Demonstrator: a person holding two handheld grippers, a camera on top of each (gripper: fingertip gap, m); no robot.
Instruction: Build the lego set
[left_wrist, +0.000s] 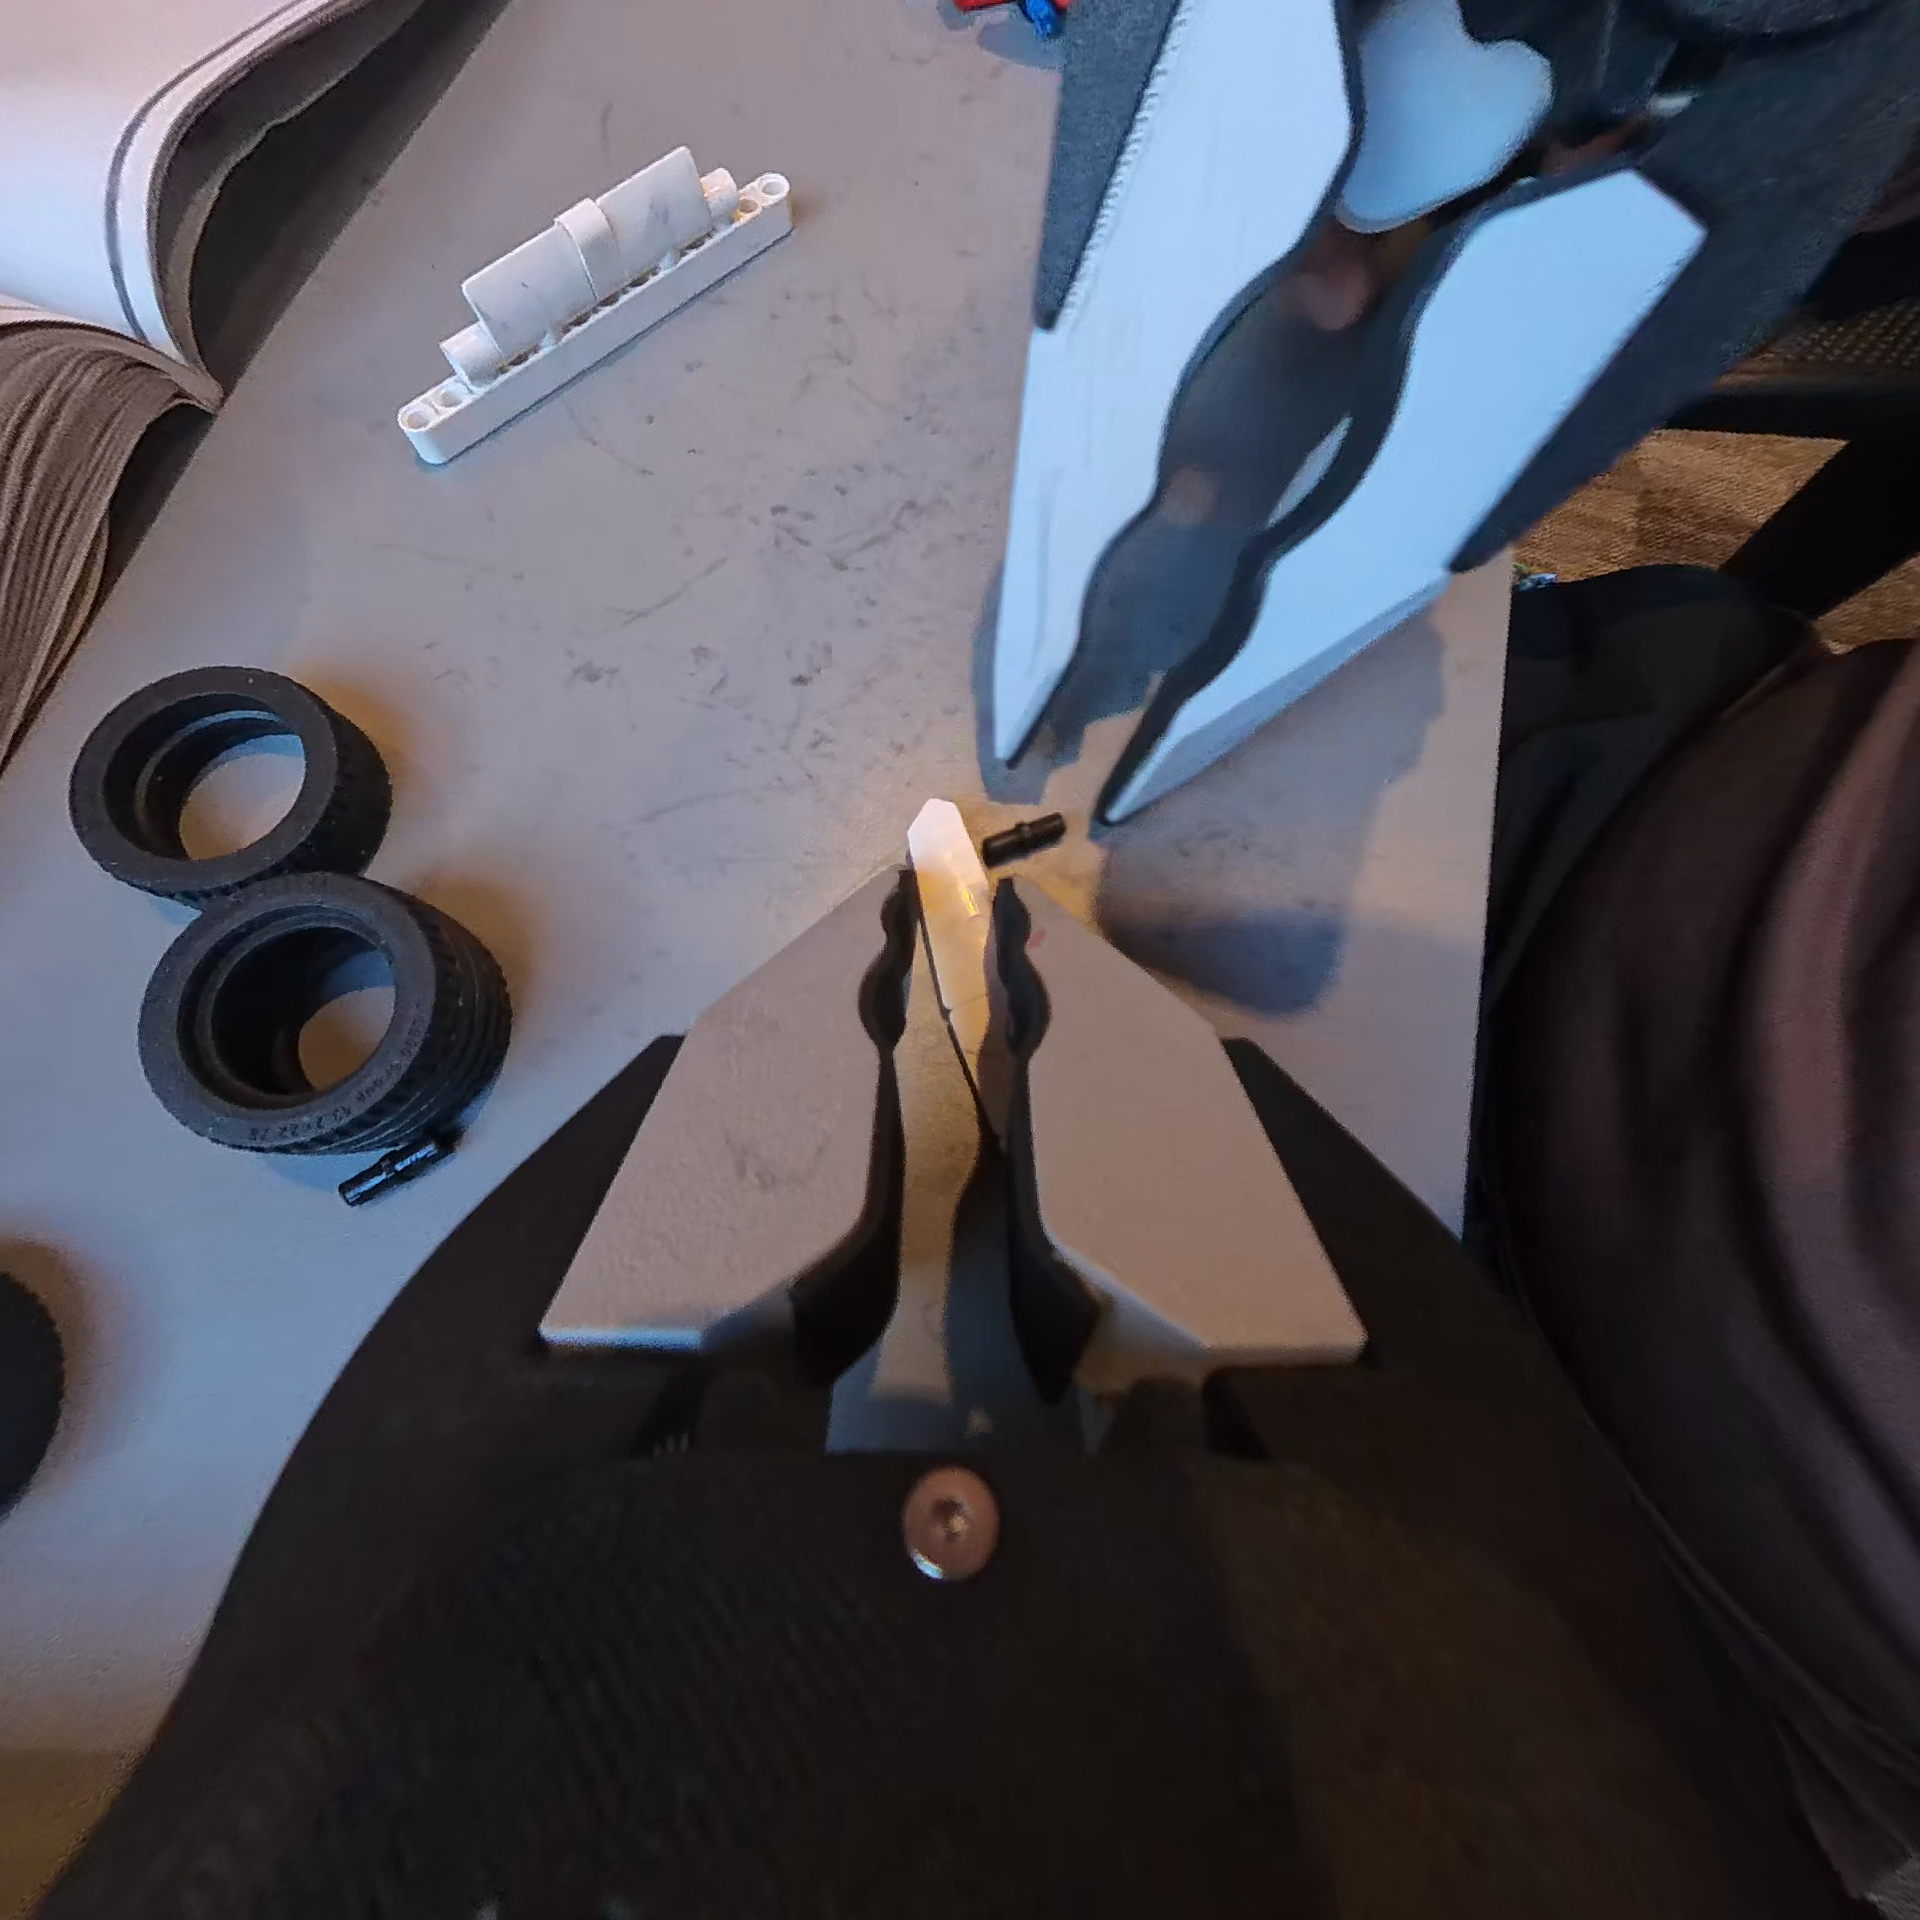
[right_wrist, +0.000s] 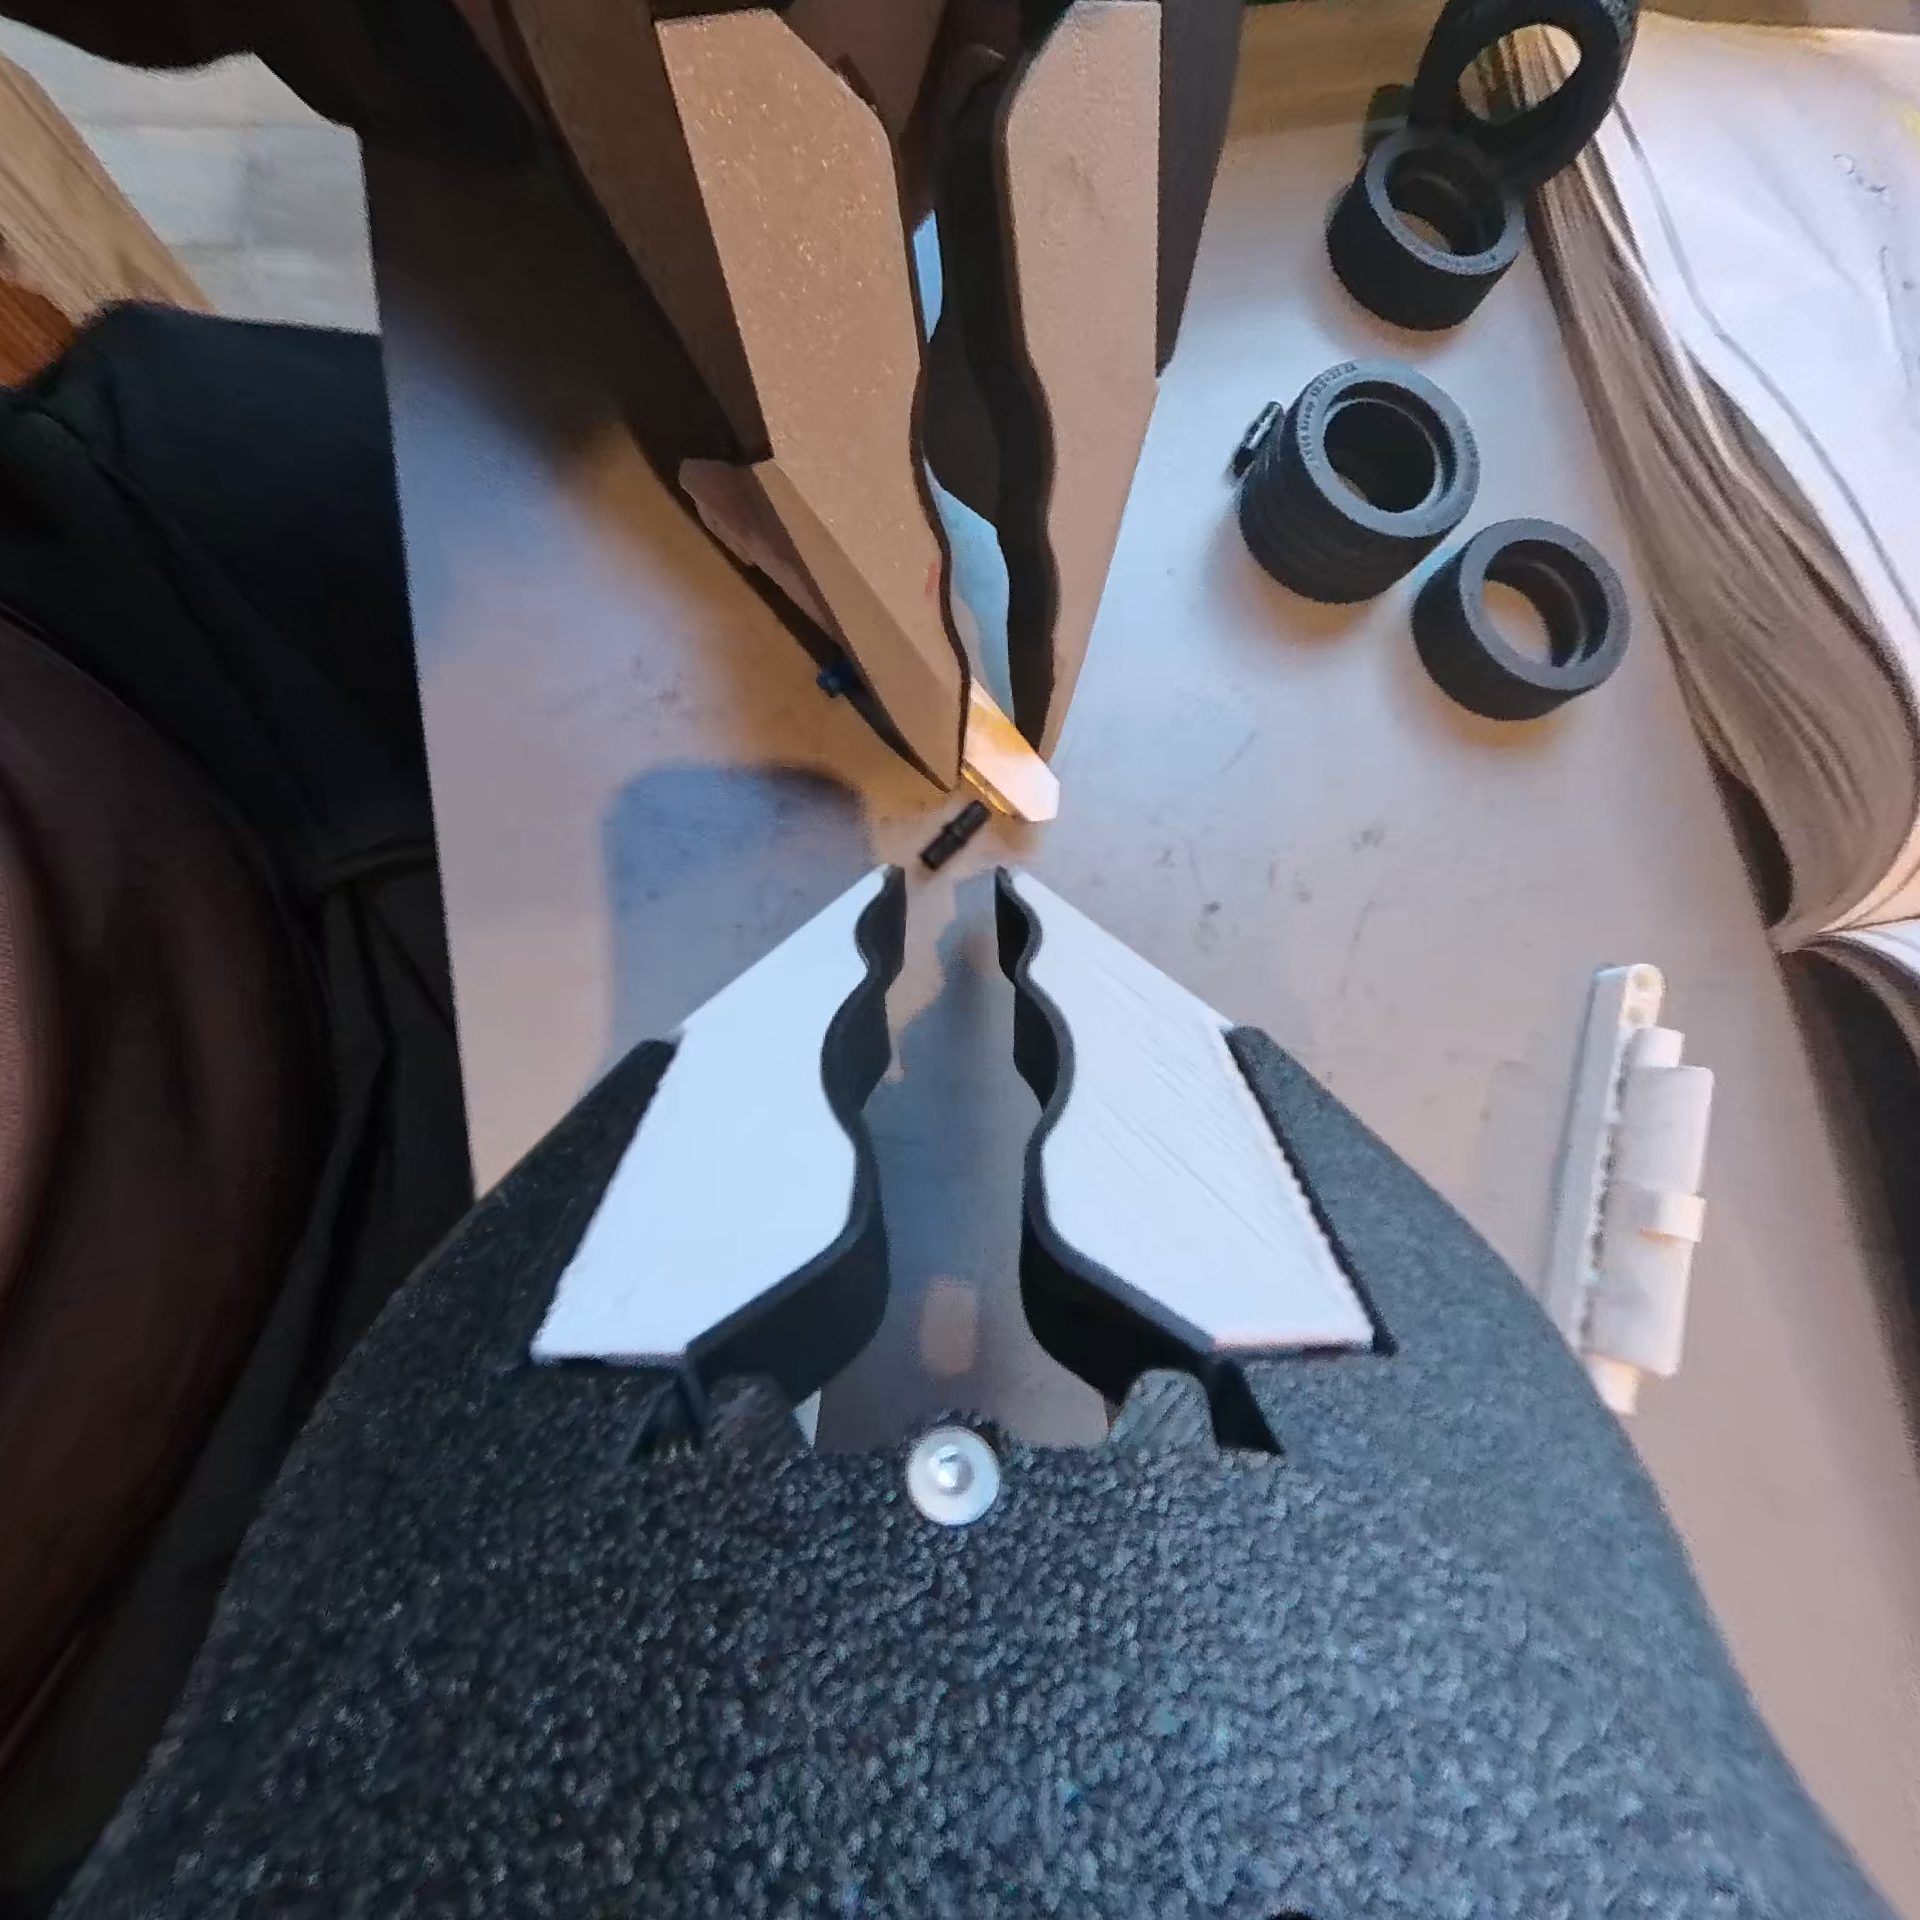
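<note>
Left gripper (left_wrist: 951, 883) clamped on white piece (left_wrist: 945, 883) — right gripper (right_wrist: 943, 878) parted, empty, above black pin (right_wrist: 951, 831).

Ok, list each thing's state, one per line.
Left gripper: shut on white piece.
White piece: clamped, tip sticking out.
Right gripper: open, empty.
Black pin: loose on the table, between both grippers' tips.
Tyres: unmounted, on their sides.
White beam: partly assembled, lying flat.
</note>
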